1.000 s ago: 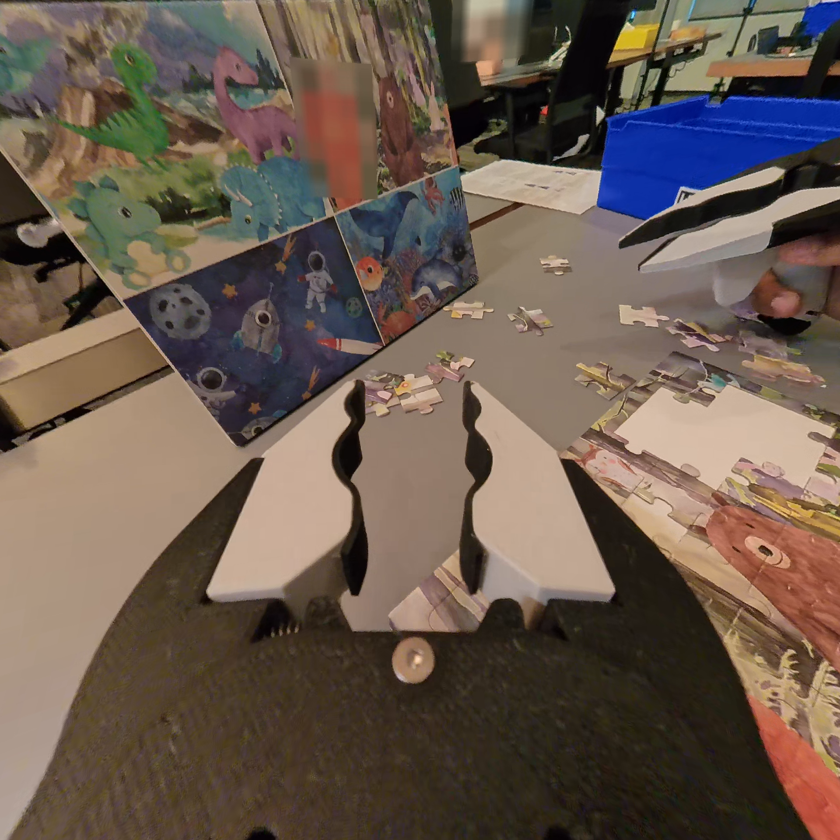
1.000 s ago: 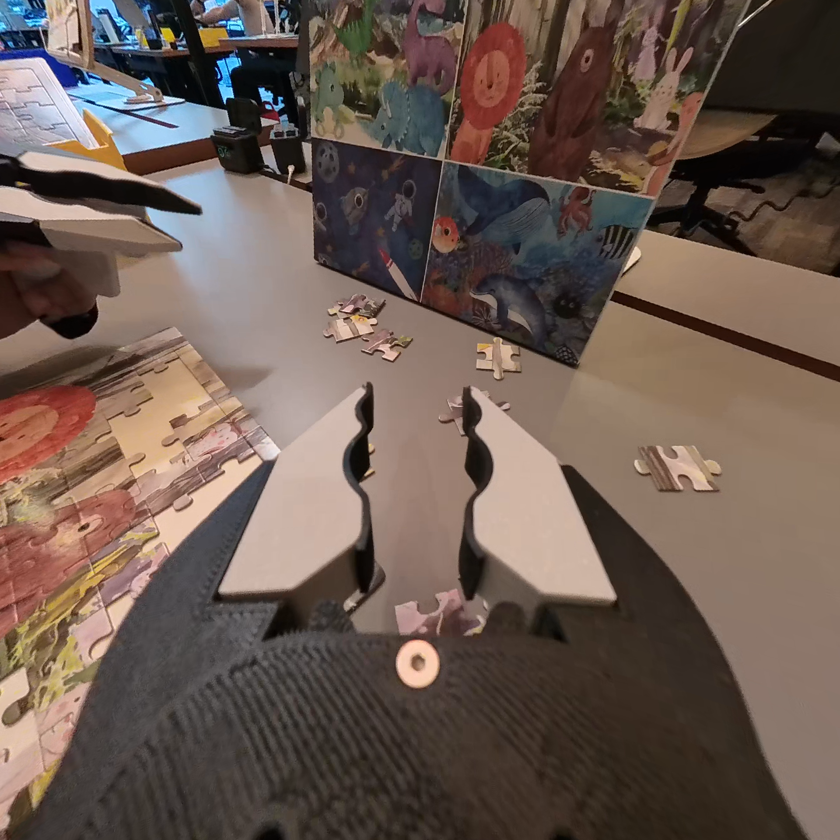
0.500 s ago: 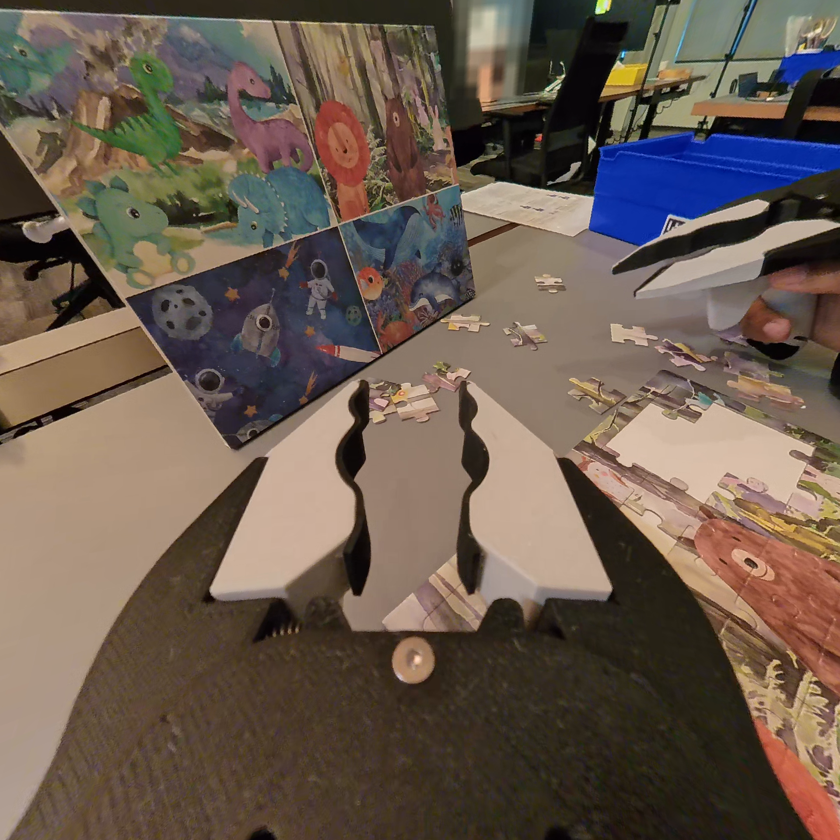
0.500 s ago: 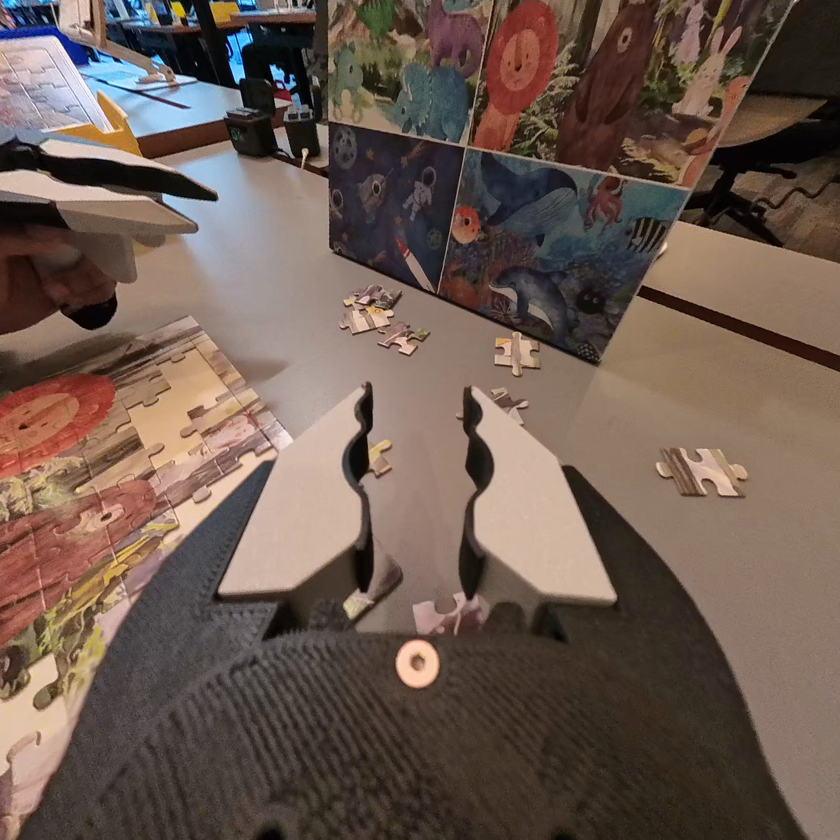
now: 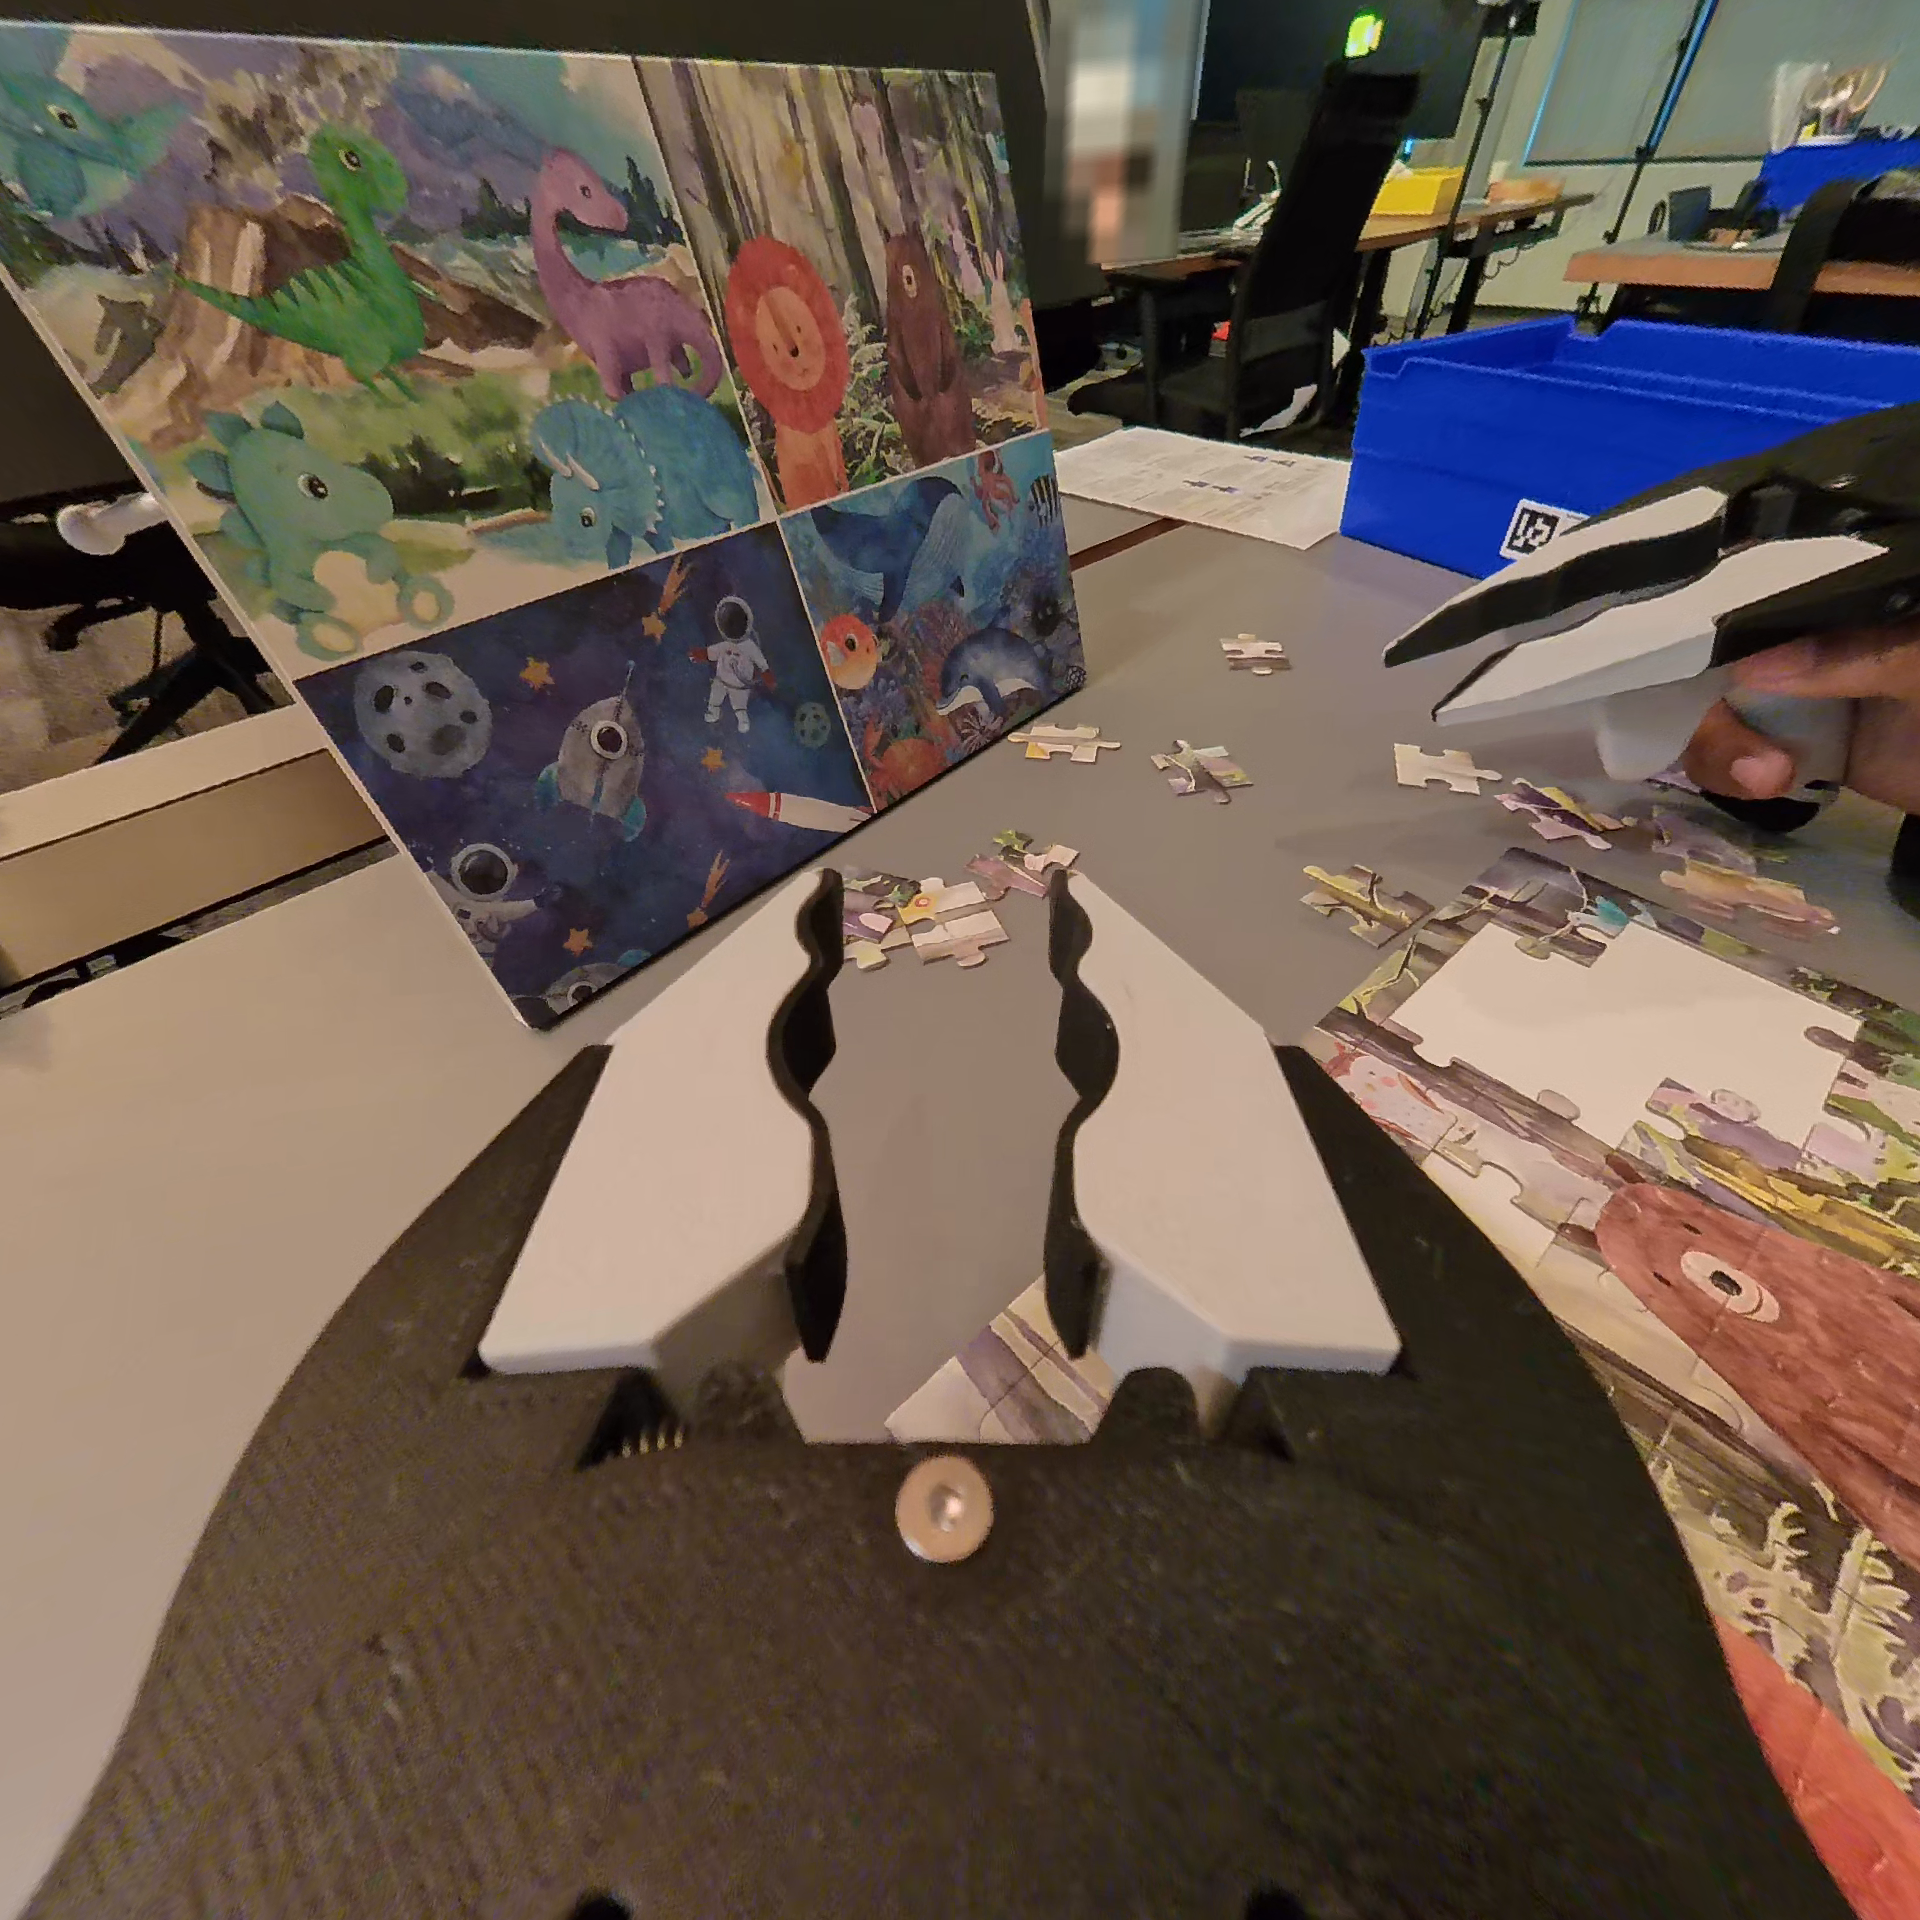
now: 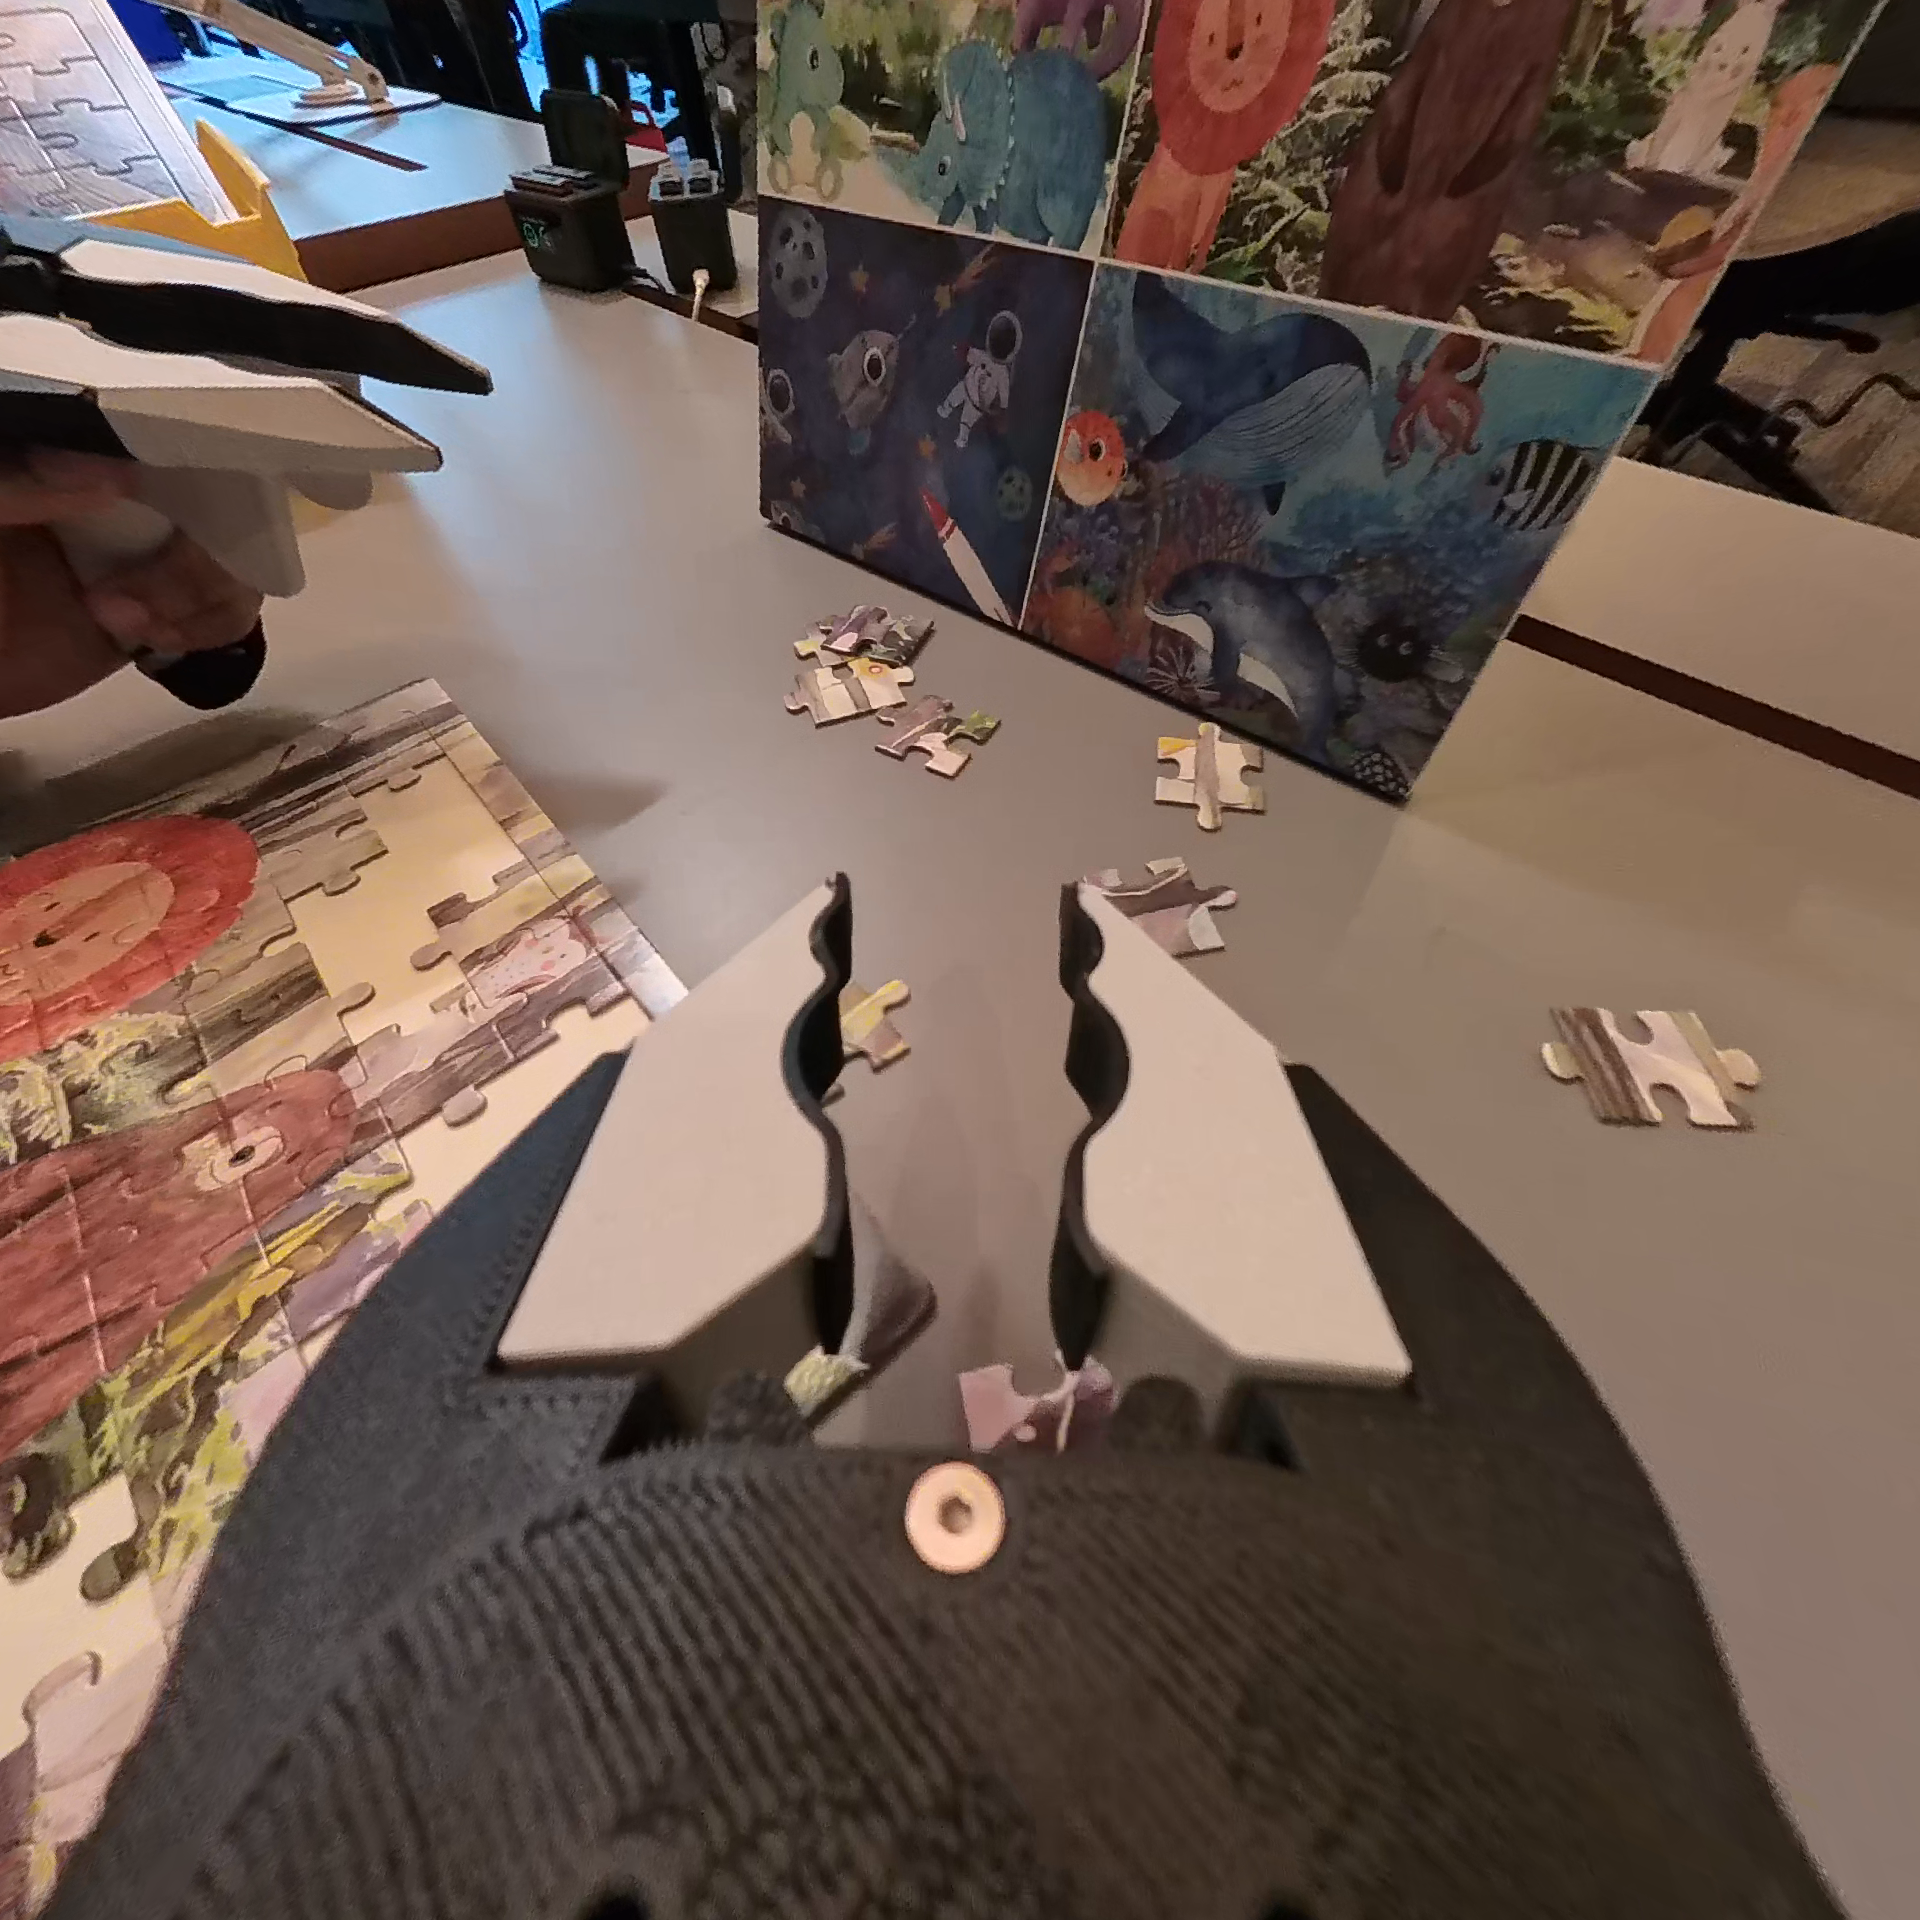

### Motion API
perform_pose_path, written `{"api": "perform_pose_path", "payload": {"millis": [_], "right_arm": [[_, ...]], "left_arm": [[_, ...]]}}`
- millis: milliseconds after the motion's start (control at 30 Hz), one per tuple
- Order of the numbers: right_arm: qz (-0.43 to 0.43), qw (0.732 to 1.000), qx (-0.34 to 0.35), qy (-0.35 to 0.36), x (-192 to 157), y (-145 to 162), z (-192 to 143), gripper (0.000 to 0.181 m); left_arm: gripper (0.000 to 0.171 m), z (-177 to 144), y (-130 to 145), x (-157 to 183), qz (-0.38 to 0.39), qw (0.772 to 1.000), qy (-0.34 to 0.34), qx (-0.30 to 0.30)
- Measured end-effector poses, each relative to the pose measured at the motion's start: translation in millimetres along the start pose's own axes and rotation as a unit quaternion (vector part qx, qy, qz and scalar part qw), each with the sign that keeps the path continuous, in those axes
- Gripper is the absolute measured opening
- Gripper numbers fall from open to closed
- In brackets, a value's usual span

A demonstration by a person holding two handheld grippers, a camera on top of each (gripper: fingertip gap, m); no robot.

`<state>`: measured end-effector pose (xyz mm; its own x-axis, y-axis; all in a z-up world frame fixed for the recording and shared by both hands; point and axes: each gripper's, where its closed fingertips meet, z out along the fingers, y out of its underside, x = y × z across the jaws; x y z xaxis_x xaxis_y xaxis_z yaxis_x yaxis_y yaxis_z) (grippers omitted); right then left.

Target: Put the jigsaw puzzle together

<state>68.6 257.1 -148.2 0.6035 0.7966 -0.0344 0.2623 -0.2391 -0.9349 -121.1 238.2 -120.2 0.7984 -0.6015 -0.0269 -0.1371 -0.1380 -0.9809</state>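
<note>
The partly built jigsaw (image 5: 1662, 1195) lies flat on the grey table, showing a brown bear, a red lion and a bare white gap in the board (image 5: 1621, 1029). It also shows in the right wrist view (image 6: 208, 1039). My left gripper (image 5: 940, 904) is open and empty above the table, by the puzzle's left corner. My right gripper (image 6: 951, 904) is open and empty over loose pieces; one (image 6: 873, 1023) lies between its fingers, another (image 6: 1158, 904) just past its right tip. Each gripper shows in the other's view, the right gripper (image 5: 1415, 686) and the left gripper (image 6: 462, 416), both held in the air.
The puzzle box (image 5: 520, 468), printed with pictures, stands tilted at the back, with loose pieces in front of it (image 5: 935, 920) (image 6: 1210, 774). One piece (image 6: 1647, 1065) lies alone at the right. A blue bin (image 5: 1610, 416) and a paper sheet (image 5: 1195, 483) sit beyond. Left tips and right tips are each some 15 cm from the partly built jigsaw (image 5: 1662, 1195). Look for it in the right wrist view (image 6: 326, 1149) too.
My right gripper has moved forward toward the box and the loose pieces. My left gripper has drawn back and tipped up a little. Both stay open.
</note>
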Motion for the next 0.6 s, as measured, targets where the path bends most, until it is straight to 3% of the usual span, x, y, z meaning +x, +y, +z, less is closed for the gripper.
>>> {"api": "perform_pose_path", "payload": {"millis": [300,600], "right_arm": [[-0.026,0.999,-0.031,0.008,-2.5,9.4,4.5,0.039],[-0.079,0.989,-0.124,0.0,-19.1,41.2,18.4,0.041]], "left_arm": [[0.038,0.2,-0.2,0.4,-0.005,1.0,0.002,0.002],[0.038,3.1,5.3,1.5,-0.007,1.0,0.005,-0.008]]}}
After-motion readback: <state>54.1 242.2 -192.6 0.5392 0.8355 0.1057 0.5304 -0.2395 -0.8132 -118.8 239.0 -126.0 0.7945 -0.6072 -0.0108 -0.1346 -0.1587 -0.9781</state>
